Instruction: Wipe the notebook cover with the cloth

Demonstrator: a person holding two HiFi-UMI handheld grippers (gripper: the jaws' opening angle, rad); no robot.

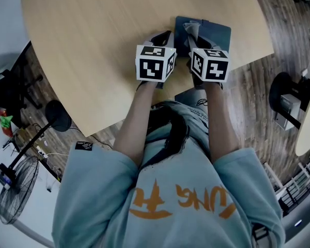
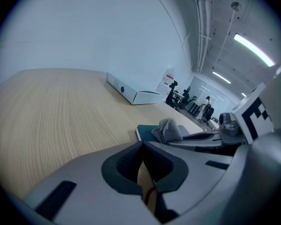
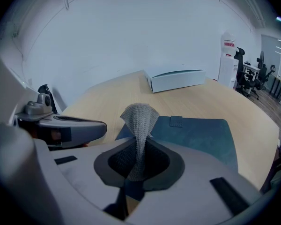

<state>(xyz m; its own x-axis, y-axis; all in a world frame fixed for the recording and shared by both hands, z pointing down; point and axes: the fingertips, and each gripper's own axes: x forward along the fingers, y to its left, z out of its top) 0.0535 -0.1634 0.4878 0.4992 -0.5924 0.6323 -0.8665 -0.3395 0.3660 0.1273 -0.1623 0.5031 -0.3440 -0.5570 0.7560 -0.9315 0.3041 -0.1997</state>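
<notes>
A dark blue notebook [image 1: 213, 33] lies flat on the wooden table [image 1: 93, 45], close to its near edge. My right gripper [image 1: 192, 41] is over the notebook's left part, shut on a grey knitted cloth [image 1: 190, 29]. In the right gripper view the cloth [image 3: 139, 118] rises in a fold from between the jaws, with the notebook [image 3: 196, 132] lying beyond it. My left gripper [image 1: 164, 37] is just left of the notebook, over bare table, shut with nothing in it. The left gripper view shows the cloth [image 2: 168, 129] bunched over the notebook's corner [image 2: 146, 132], beside my right gripper [image 2: 210, 138].
A flat white box [image 3: 175, 79] lies at the table's far side, also seen as the white box [image 2: 131, 93] in the left gripper view. The table's near edge [image 1: 119, 120] runs just below the grippers. A fan [image 1: 15, 190] and a black lamp [image 1: 57, 115] stand on the floor at left.
</notes>
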